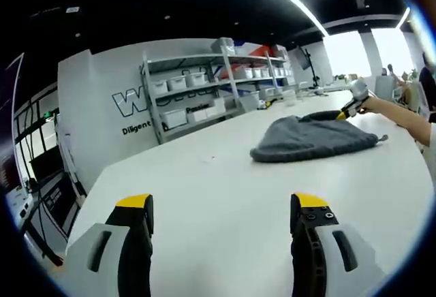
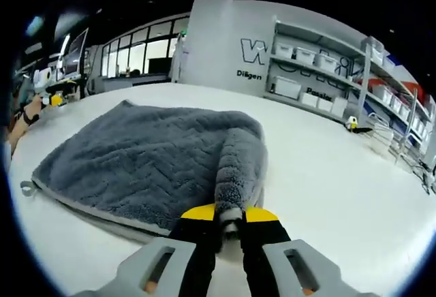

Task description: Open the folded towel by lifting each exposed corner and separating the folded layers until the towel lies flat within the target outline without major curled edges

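Note:
A grey towel point(image 1: 313, 139) lies bunched on the white table point(image 1: 204, 195), far ahead of my left gripper point(image 1: 221, 201), which is open and holds nothing. From the right a person's arm brings my right gripper point(image 1: 351, 106) to the towel's far edge. In the right gripper view the towel point(image 2: 150, 161) spreads out with a herringbone weave. One rolled fold of it rises toward the camera. My right gripper point(image 2: 228, 214) is shut on the end of that fold, and a small loop point(image 2: 26, 188) hangs at the towel's left corner.
Grey shelving point(image 1: 204, 92) with white bins stands along the wall behind the table, and it appears again as shelving point(image 2: 327, 72) in the right gripper view. A hand point(image 2: 27, 116) with a dark wristband sits at the left edge. Bare white tabletop point(image 2: 340, 174) lies right of the towel.

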